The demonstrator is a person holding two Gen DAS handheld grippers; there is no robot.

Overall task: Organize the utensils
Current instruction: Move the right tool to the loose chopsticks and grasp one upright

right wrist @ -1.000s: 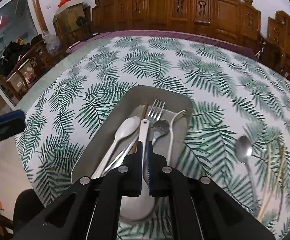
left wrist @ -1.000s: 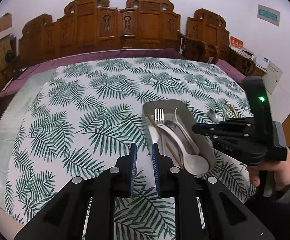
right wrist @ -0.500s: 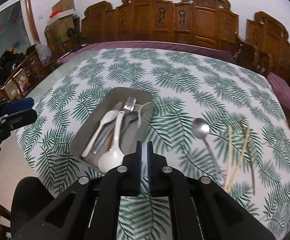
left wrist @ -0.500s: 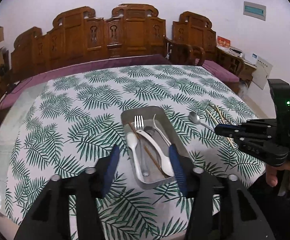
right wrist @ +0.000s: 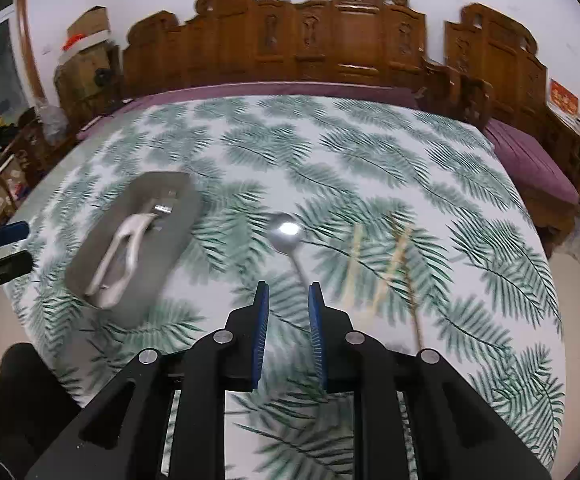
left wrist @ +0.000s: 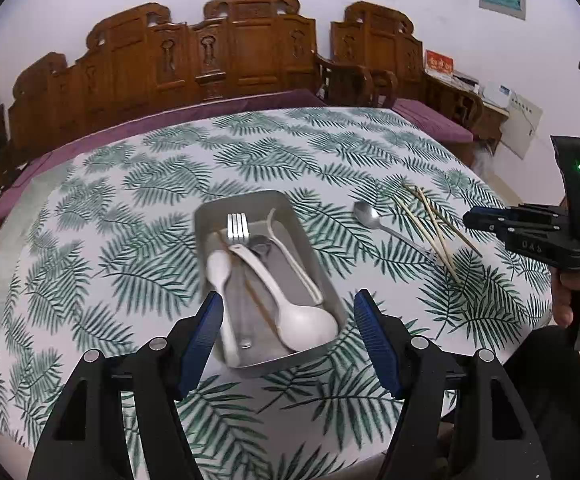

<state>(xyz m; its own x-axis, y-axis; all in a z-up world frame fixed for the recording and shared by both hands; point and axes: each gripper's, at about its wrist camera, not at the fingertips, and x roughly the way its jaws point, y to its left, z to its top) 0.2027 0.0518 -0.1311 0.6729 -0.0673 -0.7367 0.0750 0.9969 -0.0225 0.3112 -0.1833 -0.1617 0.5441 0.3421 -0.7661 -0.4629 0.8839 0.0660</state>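
A: On the worktop (right wrist: 369,152), where's the metal spoon (right wrist: 288,236)?

B: At 12 o'clock of the right gripper (right wrist: 288,308), which is narrowly parted, empty. It looks light, stiff, slippery; pinch its thin handle. Left gripper (left wrist: 290,320) gapes wide around the tray (left wrist: 313,248).

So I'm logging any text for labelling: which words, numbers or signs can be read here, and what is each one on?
"DAS", faint and not certain: on the body of the right gripper.
Gold characters on the red sign behind the chairs: too blurred to read.
Writing on the teal wall plaque: too small to read.
Print on the white wall sheet: too small to read.
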